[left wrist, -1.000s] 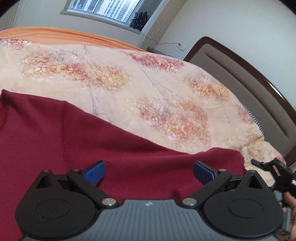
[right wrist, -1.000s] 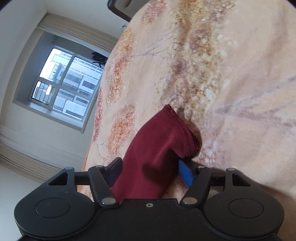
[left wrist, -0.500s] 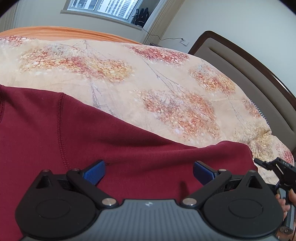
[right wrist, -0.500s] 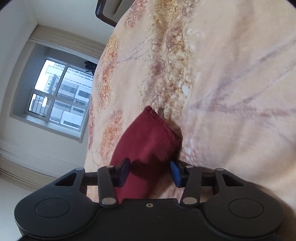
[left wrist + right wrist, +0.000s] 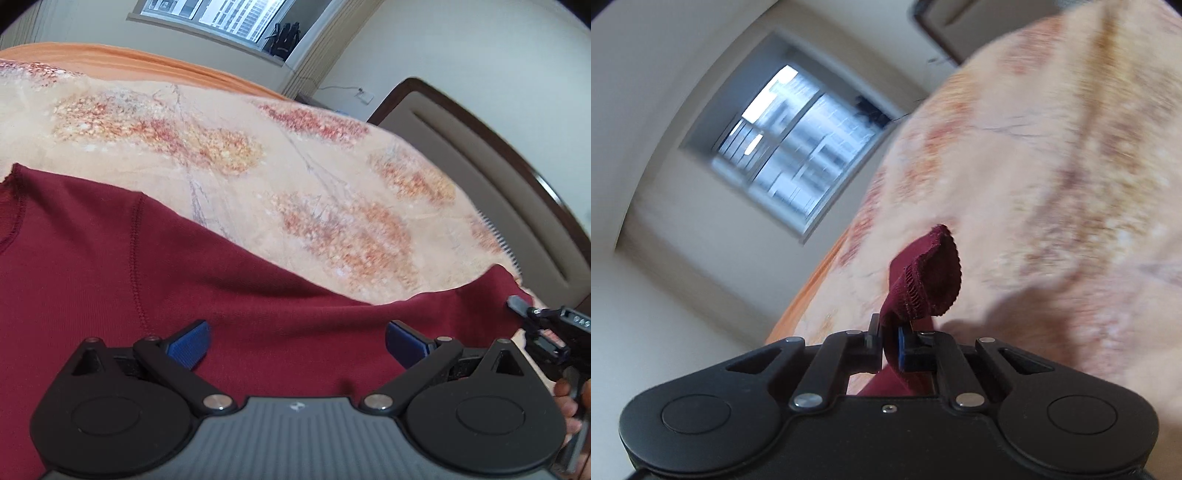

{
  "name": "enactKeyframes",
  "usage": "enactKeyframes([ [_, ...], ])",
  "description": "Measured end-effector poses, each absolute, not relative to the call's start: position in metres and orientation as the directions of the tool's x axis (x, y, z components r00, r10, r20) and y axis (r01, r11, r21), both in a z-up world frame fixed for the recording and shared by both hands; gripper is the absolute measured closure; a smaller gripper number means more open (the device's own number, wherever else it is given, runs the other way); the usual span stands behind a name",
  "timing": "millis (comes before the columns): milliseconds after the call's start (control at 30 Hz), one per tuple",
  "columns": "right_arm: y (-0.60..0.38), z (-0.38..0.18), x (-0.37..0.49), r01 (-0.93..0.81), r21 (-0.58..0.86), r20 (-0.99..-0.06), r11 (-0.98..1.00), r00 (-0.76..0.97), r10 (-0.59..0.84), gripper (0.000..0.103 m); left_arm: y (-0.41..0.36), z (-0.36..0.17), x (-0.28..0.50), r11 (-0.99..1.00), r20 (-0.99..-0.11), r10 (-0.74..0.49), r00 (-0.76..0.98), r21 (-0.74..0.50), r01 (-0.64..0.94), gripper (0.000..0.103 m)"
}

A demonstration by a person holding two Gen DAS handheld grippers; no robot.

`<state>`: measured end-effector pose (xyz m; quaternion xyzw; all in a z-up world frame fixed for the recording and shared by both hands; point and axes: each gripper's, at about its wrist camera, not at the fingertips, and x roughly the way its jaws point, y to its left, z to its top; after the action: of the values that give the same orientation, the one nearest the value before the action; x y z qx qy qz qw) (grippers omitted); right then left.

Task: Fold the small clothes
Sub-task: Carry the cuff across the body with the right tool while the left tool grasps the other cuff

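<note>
A maroon long-sleeved garment (image 5: 221,277) lies flat on a floral bedspread (image 5: 295,166). My left gripper (image 5: 297,341) hovers just above its sleeve with the blue pads (image 5: 188,343) wide apart, so it is open and holds nothing. In the right wrist view my right gripper (image 5: 890,336) has its jaws closing, the pads pinching the sleeve's cuff end (image 5: 931,273), which stands up off the bedspread (image 5: 1052,184). That gripper's tip (image 5: 517,304) also shows at the sleeve's right end in the left wrist view.
A padded headboard (image 5: 480,155) with a dark wooden frame borders the bed on the right. A window (image 5: 221,14) sits in the far wall, above an orange sheet (image 5: 110,59). A person's hand (image 5: 569,402) shows at the right edge.
My right gripper went from open around the cuff to pinched on it, then rose and rolled, lifting the cuff off the bedspread. The left gripper stays open over the sleeve.
</note>
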<state>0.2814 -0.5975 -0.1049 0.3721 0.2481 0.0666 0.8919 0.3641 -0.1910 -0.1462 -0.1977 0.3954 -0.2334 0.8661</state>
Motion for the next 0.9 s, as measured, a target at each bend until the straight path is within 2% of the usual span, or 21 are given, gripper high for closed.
enactKeyframes([
  [133,-0.517,-0.088,0.293,-0.088,0.591,-0.428,0.802,0.808,0.404,0.095,-0.152,-0.135,0.352,0.764,-0.532,-0.598,0.600,-0.604,0.225,0.000],
  [300,-0.425,-0.099,0.306,-0.183,0.567,-0.463,0.803,0.735,0.495,0.095,-0.090,-0.147,0.347,0.694,-0.504,-0.618,0.604,-0.710,0.117,0.000],
  [467,-0.351,-0.116,0.299,-0.245,0.507,-0.509,0.826,0.689,0.516,0.095,-0.063,-0.163,0.345,0.587,-0.450,-0.685,0.572,-0.807,0.068,0.000],
  [767,-0.281,-0.139,0.279,-0.368,0.336,-0.574,0.867,0.650,0.498,0.095,-0.072,-0.177,0.348,0.563,-0.452,-0.713,0.536,-0.825,0.053,0.000],
  [800,-0.277,-0.140,0.278,-0.385,0.320,-0.577,0.865,0.645,0.501,0.094,-0.073,-0.179,0.349,0.559,-0.449,-0.717,0.533,-0.827,0.056,0.000],
  [900,-0.267,-0.142,0.273,-0.442,0.322,-0.577,0.837,0.610,0.544,0.074,-0.077,-0.180,0.349,0.560,-0.451,-0.722,0.524,-0.827,0.059,0.000],
])
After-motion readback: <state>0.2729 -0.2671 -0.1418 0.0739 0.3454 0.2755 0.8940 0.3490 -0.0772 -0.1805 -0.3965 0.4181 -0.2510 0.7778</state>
